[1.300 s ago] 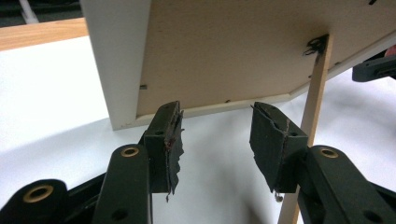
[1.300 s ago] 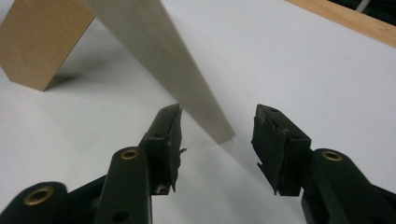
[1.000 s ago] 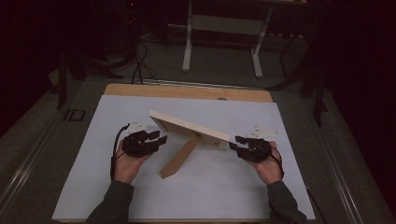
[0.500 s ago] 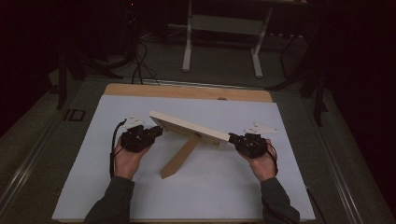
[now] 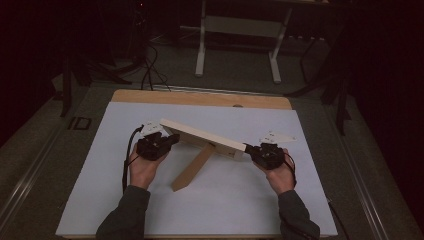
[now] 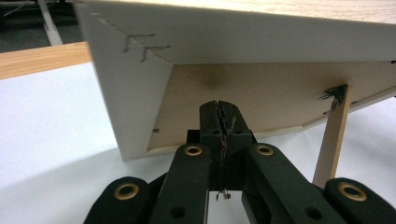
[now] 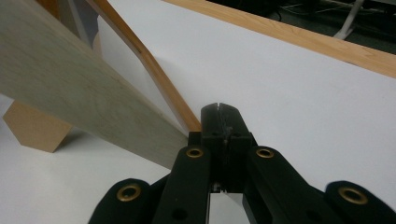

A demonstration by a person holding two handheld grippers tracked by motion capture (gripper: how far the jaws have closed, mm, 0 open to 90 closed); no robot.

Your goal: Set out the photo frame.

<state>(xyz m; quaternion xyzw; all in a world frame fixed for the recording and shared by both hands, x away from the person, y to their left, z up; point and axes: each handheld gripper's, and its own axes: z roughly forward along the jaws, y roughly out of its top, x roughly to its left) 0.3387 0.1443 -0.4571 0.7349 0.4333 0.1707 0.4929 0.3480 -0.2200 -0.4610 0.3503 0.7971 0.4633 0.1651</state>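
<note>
Both hands have drawn inward since a second ago, and the right gripper (image 5: 259, 151) now sits tighter against the end of the one wooden board (image 5: 202, 135).

From the high view, that board lies tilted across the middle of the white sheet (image 5: 100, 200), propped on a single wooden leg (image 5: 192, 168) that slants down toward the person. The left gripper (image 5: 161, 143) is at the board's left end, the right gripper at its right end (two grippers, one per hand).

Through the left gripper view, the jaws are pressed together with no gap, their tips just below the board's pale underside (image 6: 243, 91); whether they touch it I cannot tell. The thin leg (image 6: 332, 135) stands right of the jaws.

Through the right gripper view, the jaws are likewise together, beside the board's lower corner (image 7: 93, 107).
</note>
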